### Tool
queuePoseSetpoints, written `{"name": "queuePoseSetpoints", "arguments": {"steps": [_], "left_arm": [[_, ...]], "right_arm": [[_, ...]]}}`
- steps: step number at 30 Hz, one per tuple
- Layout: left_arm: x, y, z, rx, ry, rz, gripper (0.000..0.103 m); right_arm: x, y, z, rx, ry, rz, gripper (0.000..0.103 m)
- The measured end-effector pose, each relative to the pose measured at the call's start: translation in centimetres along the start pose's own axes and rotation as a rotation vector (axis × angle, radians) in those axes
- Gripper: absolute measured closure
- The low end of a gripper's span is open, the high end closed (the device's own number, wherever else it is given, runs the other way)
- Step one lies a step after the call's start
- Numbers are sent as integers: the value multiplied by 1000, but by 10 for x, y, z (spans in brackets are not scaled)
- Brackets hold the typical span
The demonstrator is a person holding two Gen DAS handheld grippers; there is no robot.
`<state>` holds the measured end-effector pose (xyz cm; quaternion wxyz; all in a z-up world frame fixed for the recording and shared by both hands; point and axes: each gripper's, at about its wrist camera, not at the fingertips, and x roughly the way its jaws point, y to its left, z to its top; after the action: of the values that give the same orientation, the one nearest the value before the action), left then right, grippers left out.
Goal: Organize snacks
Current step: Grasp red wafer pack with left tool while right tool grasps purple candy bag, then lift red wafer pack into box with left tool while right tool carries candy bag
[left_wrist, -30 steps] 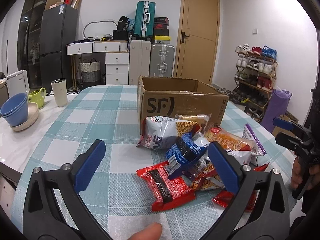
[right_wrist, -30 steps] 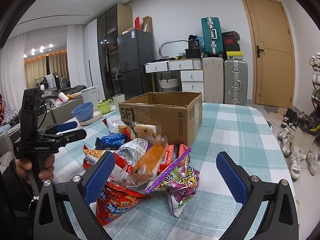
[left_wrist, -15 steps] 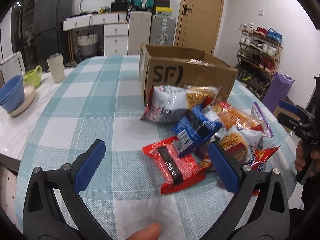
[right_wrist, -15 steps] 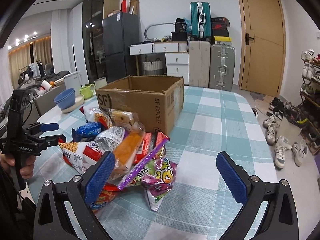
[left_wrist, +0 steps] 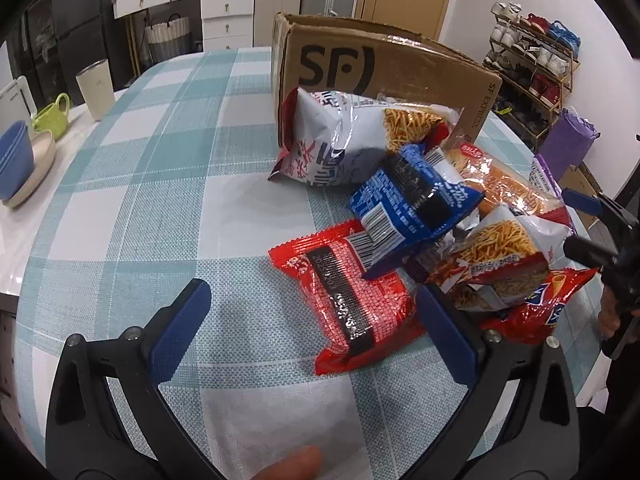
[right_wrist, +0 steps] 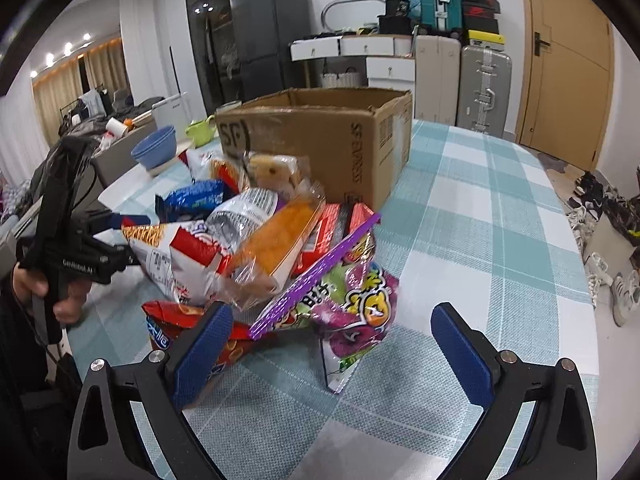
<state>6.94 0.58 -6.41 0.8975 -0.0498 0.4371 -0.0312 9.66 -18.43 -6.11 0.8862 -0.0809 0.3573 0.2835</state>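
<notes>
Left wrist view: the left tongs (left_wrist: 308, 332) hang spread wide and empty over the red snack packet (left_wrist: 348, 300), near the SF cardboard box (left_wrist: 384, 68) on the tabletop (left_wrist: 132, 184). The blue packet (left_wrist: 412, 204) overlaps it, so a lift could drag the pile. The right tongs (right_wrist: 332, 344), also open and empty, face the purple candy bag (right_wrist: 352, 296), whose slick film may slip.

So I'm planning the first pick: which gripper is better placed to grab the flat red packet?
Left. The left gripper is open with the red packet lying between its fingers; the right gripper faces the purple candy bag.
</notes>
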Motion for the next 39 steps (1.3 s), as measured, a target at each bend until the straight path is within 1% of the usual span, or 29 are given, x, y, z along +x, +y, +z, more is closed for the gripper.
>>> {"name": "queuePoseSetpoints", "arguments": {"steps": [2, 5, 8, 10, 11, 12, 13, 14, 15, 16, 17, 19, 23, 25, 28, 36, 39], "left_arm": [[3, 3, 4, -9, 8, -13, 1], [6, 4, 9, -11, 18, 11, 1], [6, 3, 11, -20, 24, 11, 5], [5, 1, 11, -17, 25, 6, 12], [6, -1, 11, -15, 28, 6, 17], [6, -2, 11, -13, 29, -7, 26], [5, -3, 10, -8, 29, -35, 31], [4, -4, 9, -2, 30, -55, 41], [4, -5, 9, 6, 28, -70, 47], [3, -7, 9, 17, 27, -74, 49], [2, -10, 7, 26, 27, -72, 52], [3, -11, 6, 36, 24, -71, 54], [1, -10, 4, 22, 27, -84, 56], [2, -8, 4, 12, 30, -95, 56], [3, -3, 2, -12, 32, -111, 56], [-1, -5, -4, -15, -5, -99, 61], [-6, -2, -8, -28, -18, -98, 62]], "right_arm": [[2, 1, 1, -11, 5, 0, 4], [7, 1, 4, -16, 11, 0, 4], [15, -1, 8, -26, 27, 2, 5], [19, -3, 9, -29, 38, 18, 11], [21, -4, 9, -32, 46, 18, 12], [23, -5, 9, -36, 52, 20, 14], [24, -6, 9, -36, 55, 25, 18], [26, -7, 9, -35, 61, 30, 20], [27, -8, 9, -34, 67, 32, 21], [28, -8, 9, -37, 71, 36, 25], [27, -7, 9, -39, 67, 37, 27], [26, -6, 9, -46, 60, 38, 31], [21, -3, 7, -52, 36, 44, 33], [18, -3, 6, -45, 23, 47, 38], [11, -3, 4, -47, 1, 41, 42], [-4, -4, 0, -30, -51, 44, 44], [-9, -5, -2, -16, -71, 45, 44]]}}
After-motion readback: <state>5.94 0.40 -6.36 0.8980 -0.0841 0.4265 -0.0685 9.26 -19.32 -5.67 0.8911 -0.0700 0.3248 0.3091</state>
